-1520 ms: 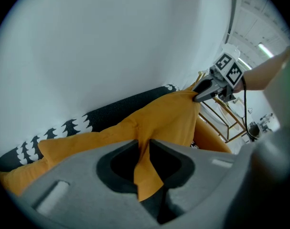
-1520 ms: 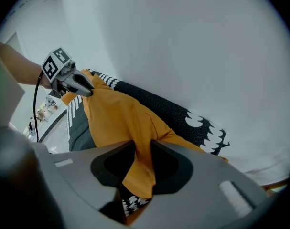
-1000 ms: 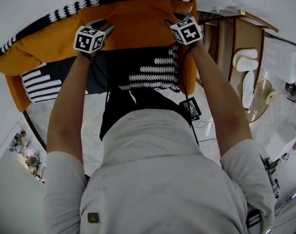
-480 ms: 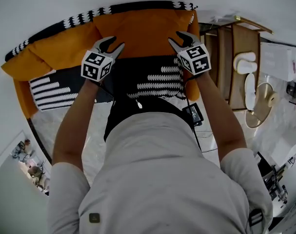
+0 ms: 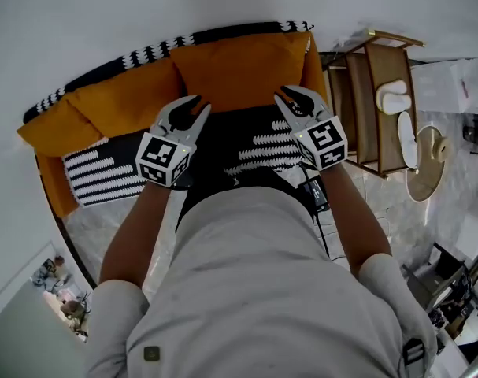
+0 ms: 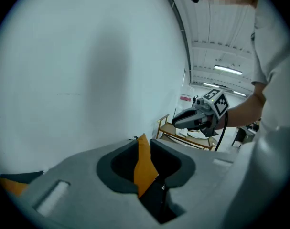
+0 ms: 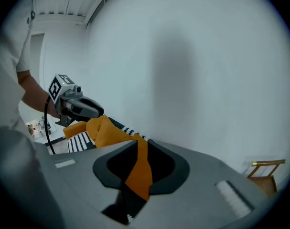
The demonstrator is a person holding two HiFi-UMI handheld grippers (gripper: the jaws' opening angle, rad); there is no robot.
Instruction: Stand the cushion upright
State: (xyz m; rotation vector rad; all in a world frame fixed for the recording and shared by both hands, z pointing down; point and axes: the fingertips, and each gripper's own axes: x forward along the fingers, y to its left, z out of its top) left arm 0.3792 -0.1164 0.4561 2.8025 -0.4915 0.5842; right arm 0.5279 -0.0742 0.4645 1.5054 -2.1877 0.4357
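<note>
At 6 o'clock in the head view, the person's white shirt (image 5: 254, 290) fills the near field, both forearms reaching up-frame.

Left gripper (image 5: 198, 105) at about 10 o'clock of centre. Its jaws have just been closing and stand a narrow gap apart, with nothing clamped. In the left gripper view only a sliver of orange and black shows through the slot, well beyond the tips.

Right gripper (image 5: 288, 94) at about 1 o'clock of centre, same story: jaws have just been closing, small gap, empty. The orange in its slot looks like background, not a pinch. Both grippers hover apart from the fabric.

Beyond them, a black-and-white throw (image 5: 262, 144) covers the seat of the sofa (image 5: 53, 191).

Cushion (image 5: 239, 65) is at 12 o'clock: orange, standing on its lower edge on the seat, its back leaning on the sofa back under the patterned trim. A second orange cushion (image 5: 113, 105) sits at 10 o'clock beside it, touching or nearly so; I can't tell which.

Farthest is the plain wall (image 5: 144, 14) across the top, with a wooden rack (image 5: 372, 93) at 2 o'clock.

Judgement: the task looks essentially done, with the cushion upright and no gripper on it. All that seems left is checking that it stays up without slumping forward, and maybe a nudge to square it.
</note>
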